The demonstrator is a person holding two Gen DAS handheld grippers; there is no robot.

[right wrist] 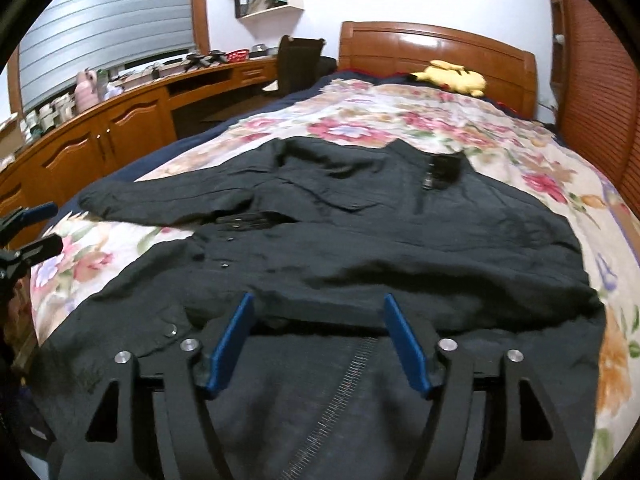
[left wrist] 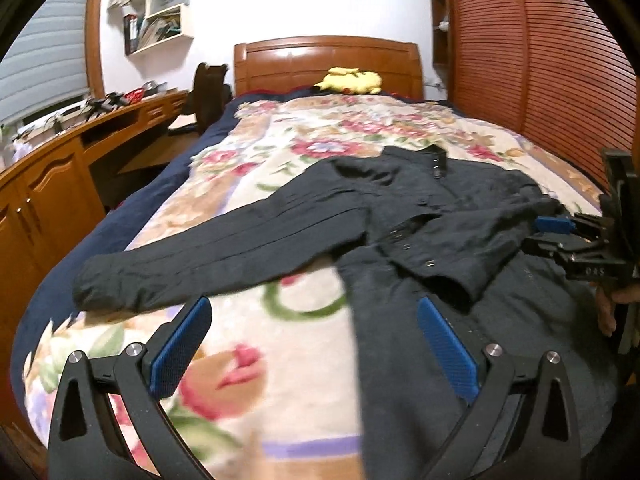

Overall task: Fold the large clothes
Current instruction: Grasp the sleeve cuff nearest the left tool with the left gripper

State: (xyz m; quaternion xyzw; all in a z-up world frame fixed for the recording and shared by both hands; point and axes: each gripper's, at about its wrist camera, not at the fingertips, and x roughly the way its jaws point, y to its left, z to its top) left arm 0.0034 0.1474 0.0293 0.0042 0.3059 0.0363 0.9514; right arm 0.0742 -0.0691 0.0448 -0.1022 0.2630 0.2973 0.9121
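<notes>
A black jacket (right wrist: 360, 232) lies spread across the floral blanket (left wrist: 280, 152) at the foot end of the bed, one sleeve (left wrist: 208, 256) stretched toward the blanket's left edge. Both the left gripper (left wrist: 314, 344) and right gripper (right wrist: 320, 340) hover apart, seemingly gripping nothing.

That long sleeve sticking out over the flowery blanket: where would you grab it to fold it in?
Probably at the cuff end of the outstretched sleeve of the black jacket. It lies flat and straight on the floral blanket, its free end nearest the open left gripper. Coming in low from the foot of the bed, one finger could slide under the edge and pinch it.
</notes>
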